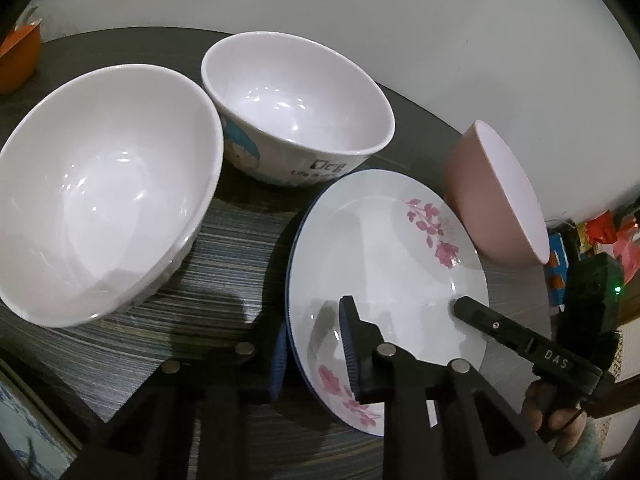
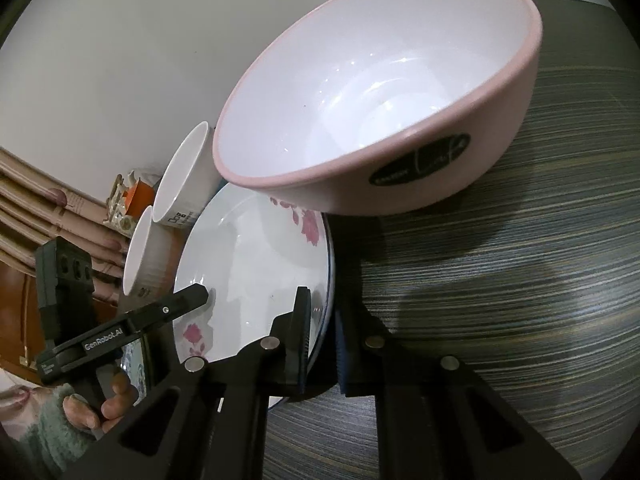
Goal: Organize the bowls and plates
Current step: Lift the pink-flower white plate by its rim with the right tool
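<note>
A white plate [image 1: 392, 264] with pink flowers and a thin blue edge lies on the dark striped table [image 1: 232, 248]. My left gripper [image 1: 315, 316] straddles the plate's left rim, one pad outside and one over the inside. Its jaws stand wider than the rim, so it is open. My right gripper [image 2: 321, 304] is shut on the opposite rim of the same plate [image 2: 256, 264]. A pink bowl [image 2: 400, 120] leans tilted against the plate's far edge. A large white bowl [image 1: 100, 200] and a white bowl with a blue cartoon print [image 1: 296, 108] stand to the left.
An orange container [image 1: 20, 56] sits at the table's far left edge. A white wall rises behind the table. A person's hand in a green fuzzy sleeve [image 2: 48, 432] holds the left gripper. Striped tabletop stretches to the right of the pink bowl [image 2: 520, 280].
</note>
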Demonstrator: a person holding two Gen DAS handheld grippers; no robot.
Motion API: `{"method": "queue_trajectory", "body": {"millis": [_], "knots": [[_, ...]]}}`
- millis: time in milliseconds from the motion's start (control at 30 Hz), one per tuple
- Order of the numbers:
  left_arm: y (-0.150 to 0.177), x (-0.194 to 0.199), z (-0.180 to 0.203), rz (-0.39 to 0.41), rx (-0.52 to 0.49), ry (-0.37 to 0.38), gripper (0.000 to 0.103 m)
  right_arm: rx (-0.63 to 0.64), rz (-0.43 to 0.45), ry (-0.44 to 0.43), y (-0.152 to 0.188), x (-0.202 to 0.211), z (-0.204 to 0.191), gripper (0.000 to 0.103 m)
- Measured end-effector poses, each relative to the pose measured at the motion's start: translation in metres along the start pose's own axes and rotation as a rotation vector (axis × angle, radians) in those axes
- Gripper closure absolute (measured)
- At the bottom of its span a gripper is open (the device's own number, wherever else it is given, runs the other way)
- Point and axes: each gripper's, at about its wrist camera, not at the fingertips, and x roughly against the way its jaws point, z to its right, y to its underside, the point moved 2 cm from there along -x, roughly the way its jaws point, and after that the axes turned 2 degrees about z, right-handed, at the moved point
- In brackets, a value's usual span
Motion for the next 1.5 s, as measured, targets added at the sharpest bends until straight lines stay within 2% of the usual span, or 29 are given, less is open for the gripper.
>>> {"method": "queue_trajectory", "body": {"millis": [233, 767, 1100, 1500], "knots": [[0.011, 0.007, 0.004, -0.005, -0.052, -0.039, 0.081, 0.065, 0.009, 0.053, 0.006, 0.004, -0.008, 0.092], [0.012, 0.030, 0.016, 0.019, -0.055, -0.037, 0.081, 0.066, 0.033, 0.051, 0.023, 0.027, -0.016, 0.092], [0.021, 0.053, 0.016, 0.051, -0.054, -0.058, 0.081, 0.098, 0.047, 0.040, 0.038, 0.036, -0.049, 0.092], [0.043, 0.106, -0.001, 0.104, -0.024, -0.090, 0.081, 0.160, 0.047, 0.005, 0.058, 0.045, -0.096, 0.092]]}}
